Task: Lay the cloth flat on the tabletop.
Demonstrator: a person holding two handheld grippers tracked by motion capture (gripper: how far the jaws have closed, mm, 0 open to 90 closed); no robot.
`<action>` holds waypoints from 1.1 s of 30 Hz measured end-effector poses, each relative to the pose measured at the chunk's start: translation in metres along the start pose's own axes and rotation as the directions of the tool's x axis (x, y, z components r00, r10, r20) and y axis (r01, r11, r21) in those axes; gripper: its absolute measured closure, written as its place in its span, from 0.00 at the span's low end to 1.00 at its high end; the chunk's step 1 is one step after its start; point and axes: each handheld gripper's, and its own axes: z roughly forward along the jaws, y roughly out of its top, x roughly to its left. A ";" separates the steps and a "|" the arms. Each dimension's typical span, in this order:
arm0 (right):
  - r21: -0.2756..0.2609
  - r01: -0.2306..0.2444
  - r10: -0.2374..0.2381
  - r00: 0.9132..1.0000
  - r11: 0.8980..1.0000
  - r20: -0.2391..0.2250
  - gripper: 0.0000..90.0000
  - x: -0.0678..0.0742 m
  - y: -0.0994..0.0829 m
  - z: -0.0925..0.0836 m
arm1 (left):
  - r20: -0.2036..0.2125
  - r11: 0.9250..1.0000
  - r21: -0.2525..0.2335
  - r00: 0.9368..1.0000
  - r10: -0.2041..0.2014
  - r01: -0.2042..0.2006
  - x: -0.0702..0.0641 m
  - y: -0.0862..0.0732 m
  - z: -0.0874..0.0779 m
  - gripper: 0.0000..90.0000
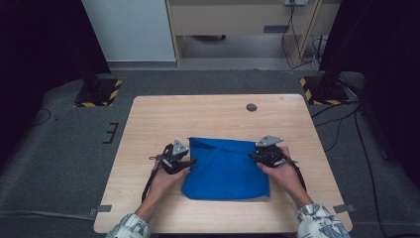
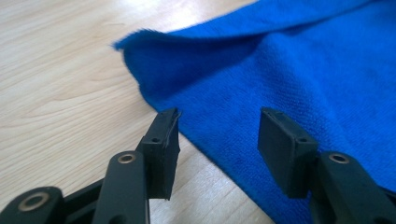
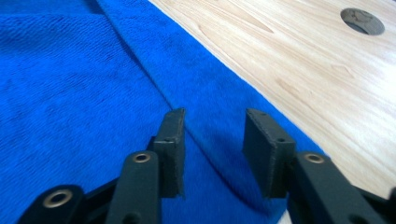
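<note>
High view: the table [image 1: 218, 111] is evenly and brightly lit from above, while both side margins fall into near-black. Overall image soft, low in detail; shadows short and faint — a thin dark line under the near edge of the blue cloth [image 1: 225, 171]. Left gripper view: pale glare on the wood at top; cloth's far corner slightly blurred. Right gripper view: near fingers [image 3: 170, 149] soft-edged — cloth weave smeared in the foreground.

Cloth [image 1: 225, 168] on table [image 1: 148, 119], between both tools.
</note>
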 end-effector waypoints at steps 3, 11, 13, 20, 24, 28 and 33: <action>0.010 0.001 -0.001 1.000 1.000 0.000 0.62 0.000 0.004 0.006 | -0.002 1.000 0.020 1.000 0.000 0.000 0.001 -0.002 0.004 0.52; 0.044 -0.006 0.007 1.000 0.999 -0.028 0.61 -0.003 0.004 0.018 | 0.010 1.000 0.027 1.000 -0.014 0.014 0.001 -0.004 0.006 0.53; 0.052 -0.007 0.009 1.000 0.999 -0.027 0.62 -0.004 0.002 0.021 | 0.012 1.000 0.030 1.000 -0.007 0.007 -0.001 -0.006 0.007 0.53; 0.055 -0.009 0.011 0.999 0.998 -0.037 0.84 -0.004 0.001 0.023 | -0.028 0.999 0.036 1.000 0.011 -0.010 -0.001 -0.005 0.007 0.54; 0.061 -0.016 0.017 1.000 0.998 -0.023 0.93 -0.005 0.004 0.025 | -0.067 0.999 0.031 0.998 -0.013 0.015 0.007 -0.006 0.007 0.55; 0.063 -0.017 0.018 0.999 0.998 -0.026 0.94 -0.008 0.008 0.026 | -0.076 0.999 0.023 0.997 -0.028 0.030 0.013 -0.006 0.009 0.55; 0.051 -0.030 0.031 0.999 0.998 -0.022 0.94 -0.015 0.018 0.026 | -0.085 0.999 0.028 0.996 -0.028 0.030 0.015 -0.002 0.012 0.54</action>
